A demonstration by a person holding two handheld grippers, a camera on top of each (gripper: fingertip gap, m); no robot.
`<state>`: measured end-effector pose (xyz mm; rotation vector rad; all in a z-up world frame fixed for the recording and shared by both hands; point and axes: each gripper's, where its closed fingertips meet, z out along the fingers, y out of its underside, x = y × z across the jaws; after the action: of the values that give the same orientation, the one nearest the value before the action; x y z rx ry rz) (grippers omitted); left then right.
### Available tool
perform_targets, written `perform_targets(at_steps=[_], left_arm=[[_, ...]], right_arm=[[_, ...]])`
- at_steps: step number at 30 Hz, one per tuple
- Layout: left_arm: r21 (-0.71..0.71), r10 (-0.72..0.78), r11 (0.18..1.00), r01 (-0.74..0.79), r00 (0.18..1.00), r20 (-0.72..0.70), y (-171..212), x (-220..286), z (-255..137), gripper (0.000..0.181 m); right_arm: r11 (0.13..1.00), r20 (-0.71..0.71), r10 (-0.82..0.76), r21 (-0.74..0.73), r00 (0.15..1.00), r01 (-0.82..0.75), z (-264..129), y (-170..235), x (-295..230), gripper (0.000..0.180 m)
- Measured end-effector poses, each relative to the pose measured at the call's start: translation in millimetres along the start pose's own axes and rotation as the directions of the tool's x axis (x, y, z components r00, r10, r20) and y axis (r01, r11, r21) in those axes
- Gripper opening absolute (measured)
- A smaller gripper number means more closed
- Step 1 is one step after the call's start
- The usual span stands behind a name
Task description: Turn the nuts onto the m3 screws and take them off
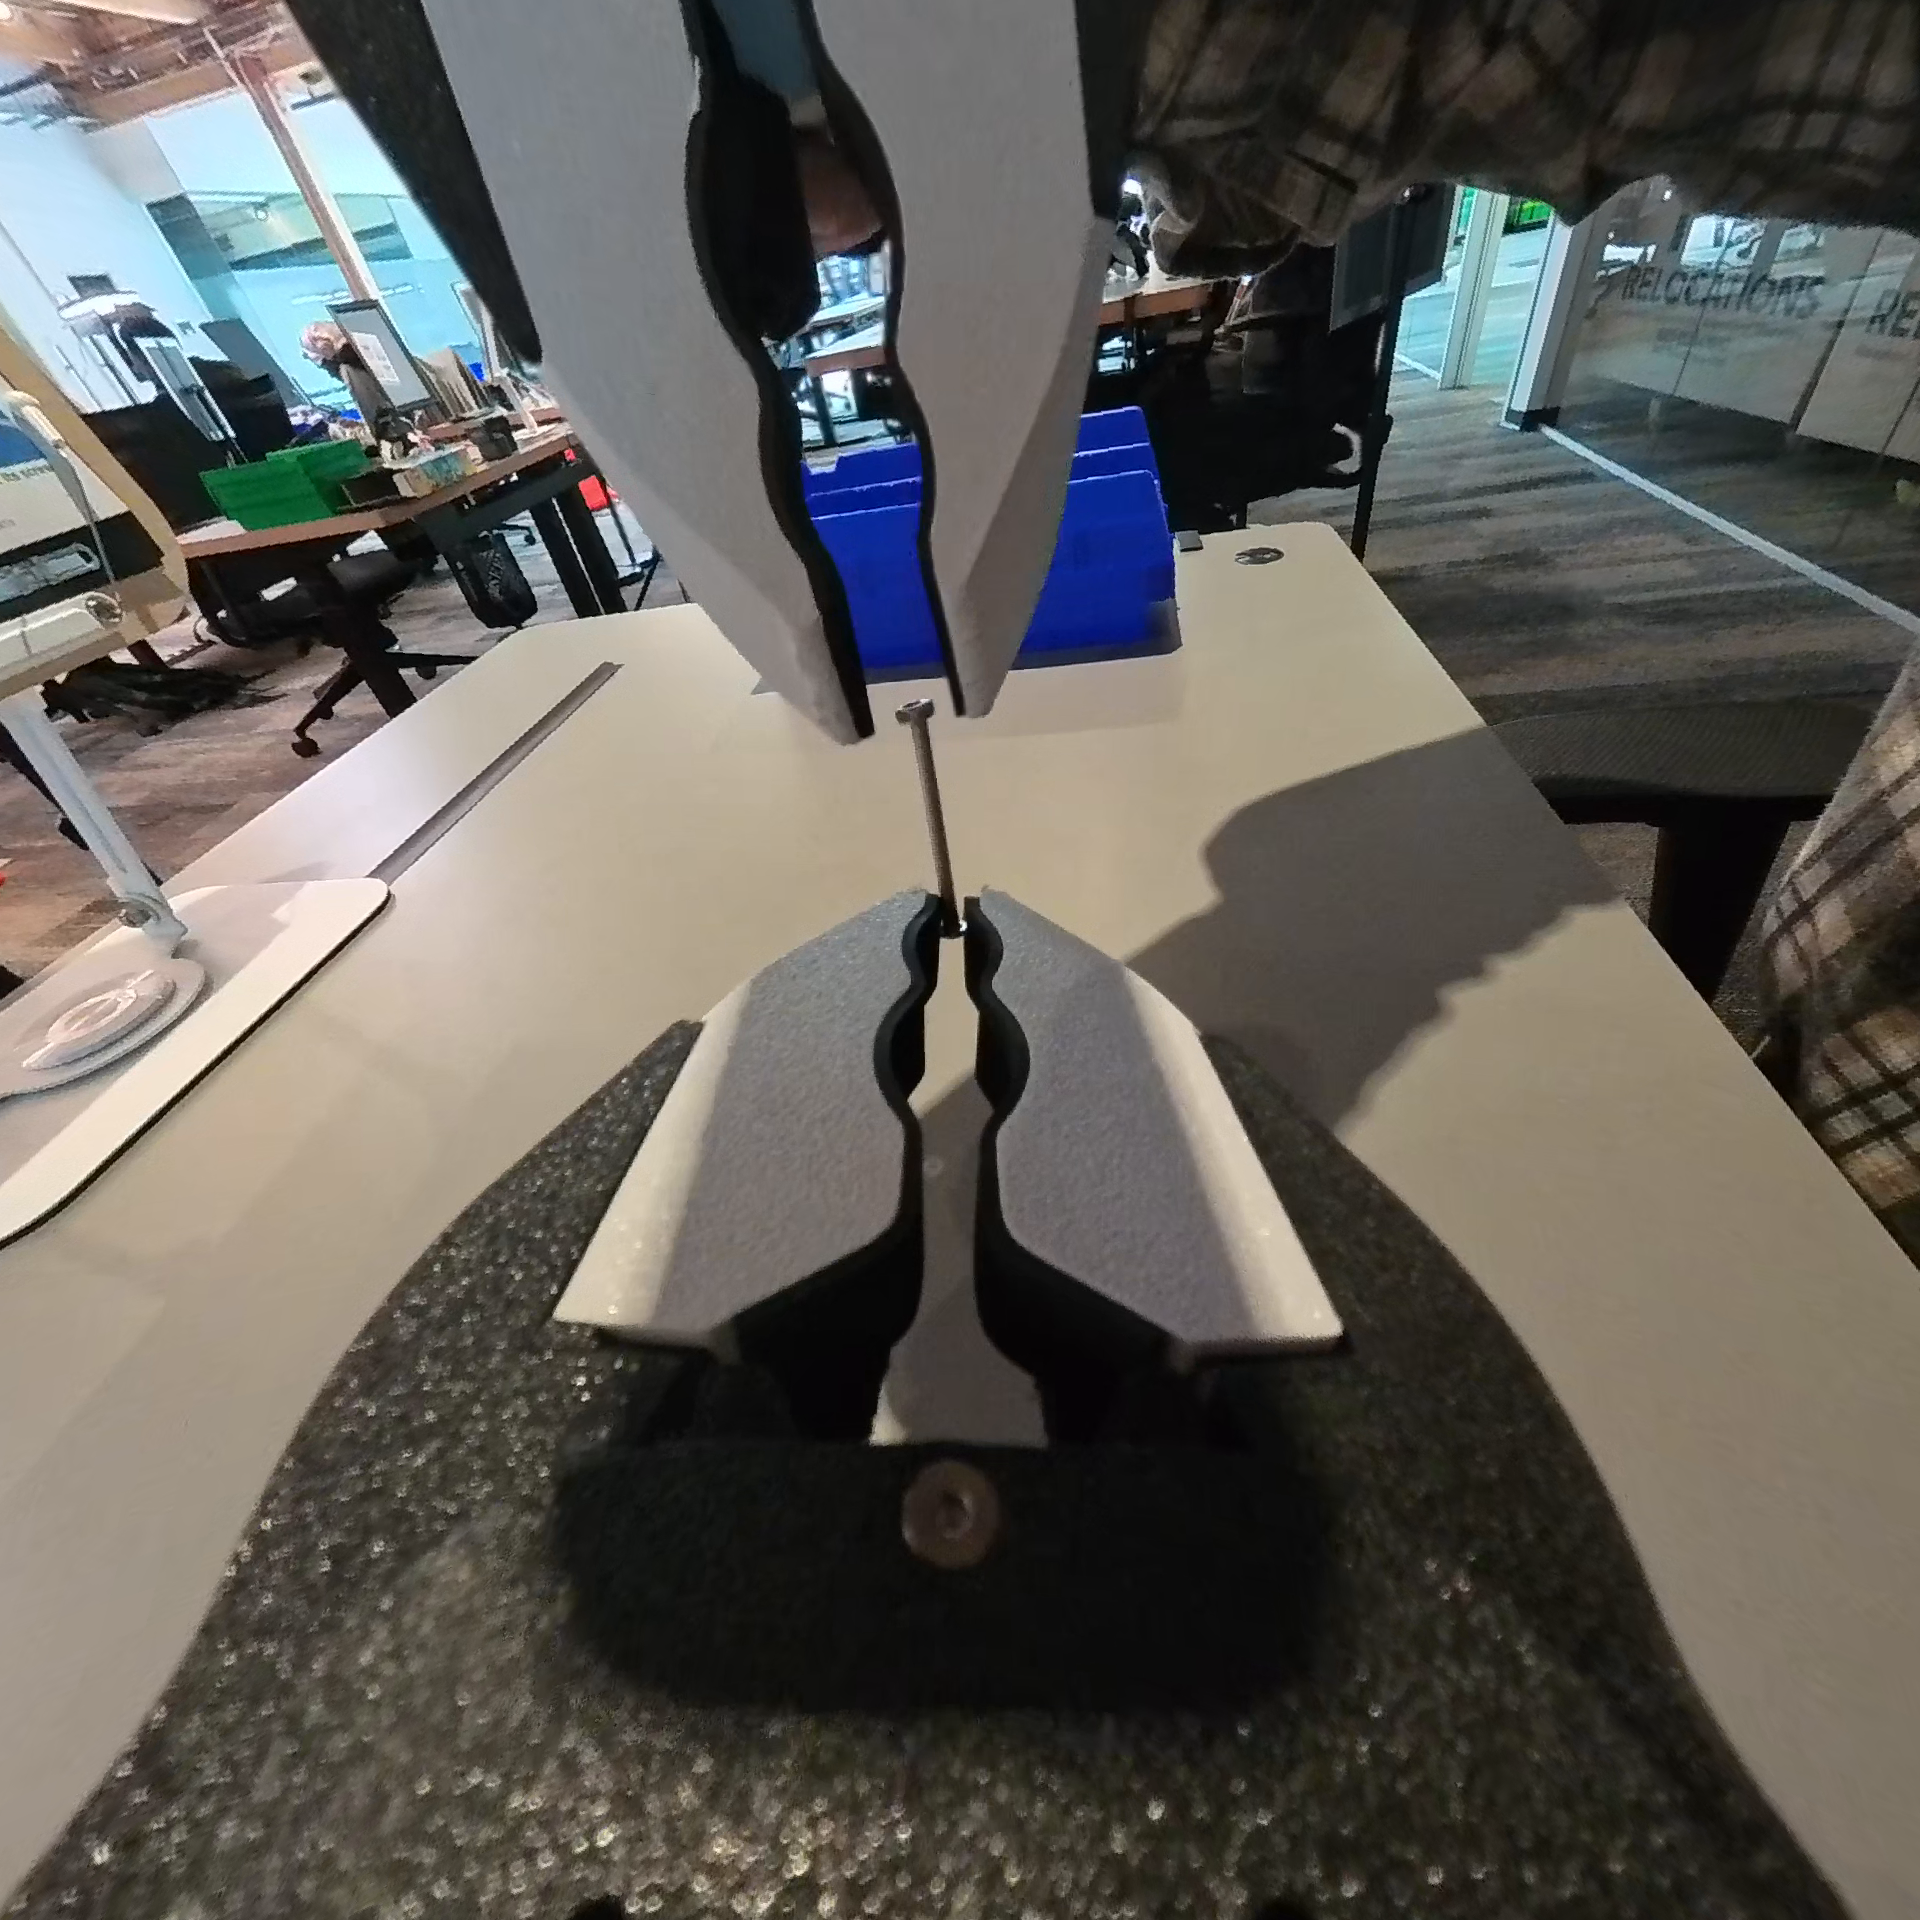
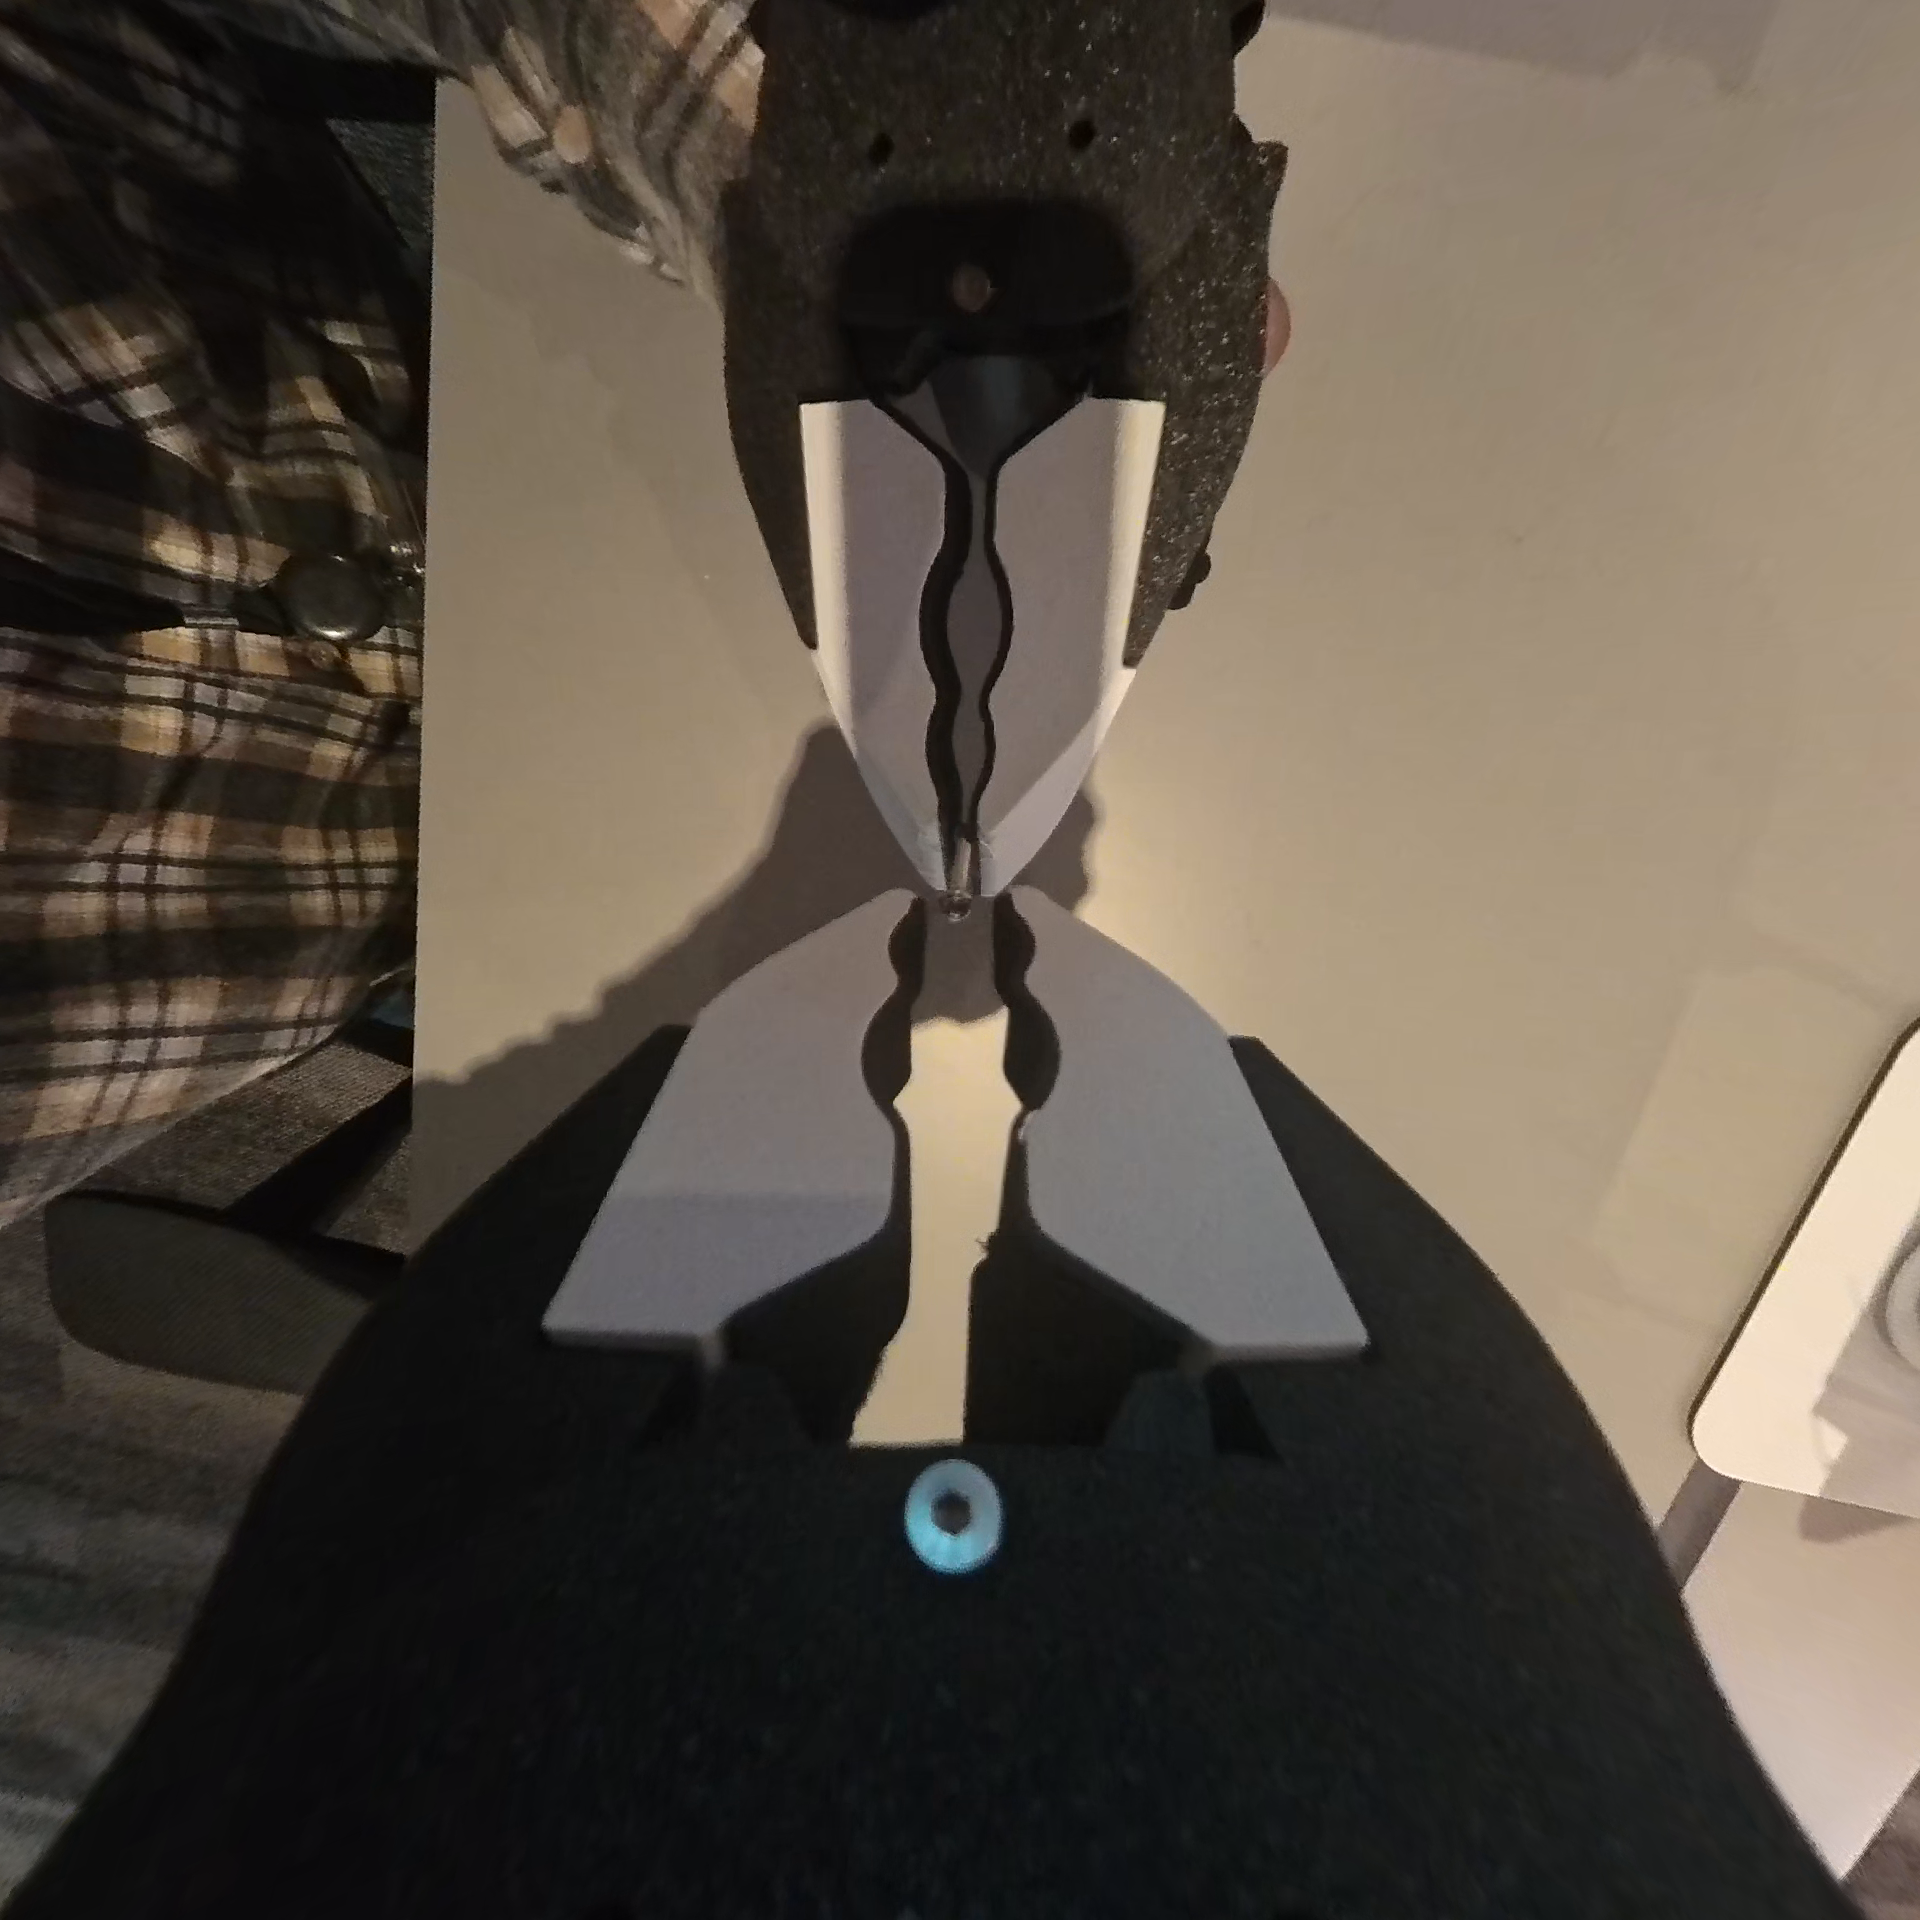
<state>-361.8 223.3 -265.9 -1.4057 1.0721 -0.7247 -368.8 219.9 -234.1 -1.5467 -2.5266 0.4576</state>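
Note:
A long thin m3 screw [image 1: 932, 821] stands up from my left gripper [image 1: 948, 925], head at the top. The left gripper is shut at its tips on a small nut [image 1: 956, 929] at the screw's lower end, above the white table [image 1: 1299, 1039]. My right gripper [image 1: 912, 719] comes down from above. It is slightly open, with its fingertips on either side of the screw head and a small gap on each side. In the right wrist view my right gripper [image 2: 957, 914] is open around the screw head [image 2: 956, 906], and the left gripper [image 2: 962, 868] points toward it, shut.
Blue bins [image 1: 1101, 540] stand at the table's far edge. A white flat base with a lamp foot [image 1: 156, 997] lies at the left and also shows in the right wrist view [image 2: 1818, 1299]. A person's plaid sleeve [image 1: 1849, 987] is at the right table edge. Left and right tips are no more than a few centimetres apart.

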Motion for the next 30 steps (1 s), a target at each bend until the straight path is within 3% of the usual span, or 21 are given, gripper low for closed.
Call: perform_targets(at_steps=[6,10,12,15,18,20,24,30], left_arm=[[0.006,-0.002,1.000,0.002,1.000,0.010,-0.4,-2.9,-2.0,0.004],[0.028,-0.003,1.000,0.003,1.000,0.028,-4.3,-7.4,-6.8,0.004],[0.043,0.001,0.999,-0.002,0.999,0.034,-7.0,-8.2,-8.6,0.004],[0.055,0.002,0.999,-0.004,0.999,0.032,-8.5,-7.1,-8.1,0.004],[0.058,0.009,0.998,-0.011,1.000,0.029,-8.3,-5.2,-5.9,0.004],[0.060,0.012,0.998,-0.013,1.000,0.026,-8.3,-3.9,-4.8,0.004],[0.065,0.012,0.998,-0.014,1.000,0.017,-8.3,-2.2,-3.9,0.004],[0.074,0.013,0.997,-0.014,1.000,0.013,-9.0,-2.0,-4.8,0.003]], right_arm=[[0.998,-0.038,0.018,0.060,0.999,-0.016,-8.3,-1.5,4.3,0.025],[0.938,-0.083,0.103,0.339,0.991,-0.069,-29.7,-10.9,6.2,0.043],[0.825,-0.077,0.158,0.558,0.984,-0.089,-45.2,-18.0,4.2,0.053],[0.548,-0.014,0.207,0.830,0.978,-0.104,-67.4,-18.5,-3.0,0.050],[0.274,0.044,0.240,0.955,0.970,-0.111,-78.9,-8.0,-5.2,0.045],[0.189,0.054,0.234,0.977,0.971,-0.100,-74.3,-3.4,-5.6,0.044],[0.225,0.082,0.170,0.967,0.982,-0.119,-47.9,-9.0,-5.4,0.048],[0.318,0.062,0.038,0.946,0.997,-0.071,-26.9,-19.4,-5.5,0.037]])
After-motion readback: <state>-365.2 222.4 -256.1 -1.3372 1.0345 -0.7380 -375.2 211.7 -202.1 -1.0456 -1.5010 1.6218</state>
